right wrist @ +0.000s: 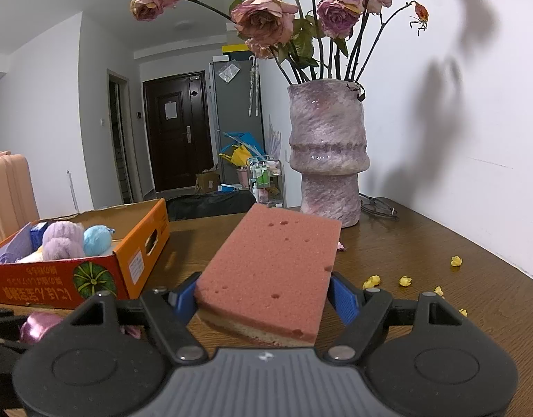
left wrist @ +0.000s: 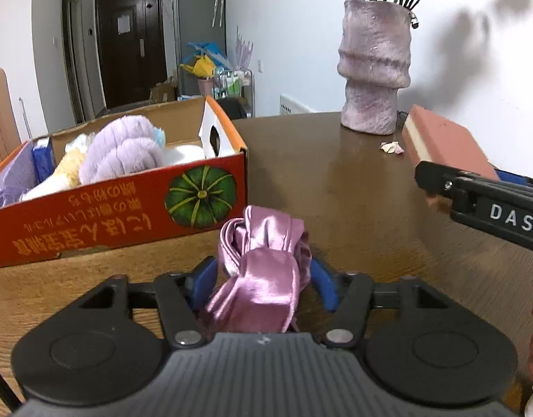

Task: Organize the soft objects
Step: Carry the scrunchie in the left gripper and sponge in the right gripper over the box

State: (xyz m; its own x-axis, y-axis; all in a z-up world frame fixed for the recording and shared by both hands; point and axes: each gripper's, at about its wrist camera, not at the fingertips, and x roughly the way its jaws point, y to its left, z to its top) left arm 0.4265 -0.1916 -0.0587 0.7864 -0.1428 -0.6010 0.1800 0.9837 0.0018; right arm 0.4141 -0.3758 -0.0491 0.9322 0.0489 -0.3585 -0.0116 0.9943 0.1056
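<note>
1. Pink satin cloth (left wrist: 263, 267) lies bunched between my left hand-held gripper's (left wrist: 264, 283) blue pads, just beside the cardboard box (left wrist: 120, 208); whether they pinch it, I cannot tell.
2. My right hand-held gripper (right wrist: 266, 299) pinches the sponge (right wrist: 276, 267), right of that box, above the tabletop (right wrist: 440, 278).

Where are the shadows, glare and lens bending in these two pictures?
Left wrist view: satin cloth shows bright glare, dark corners, and the box edge bows. Right wrist view: flower shadows fall on the wall, and the vase glints.
</note>
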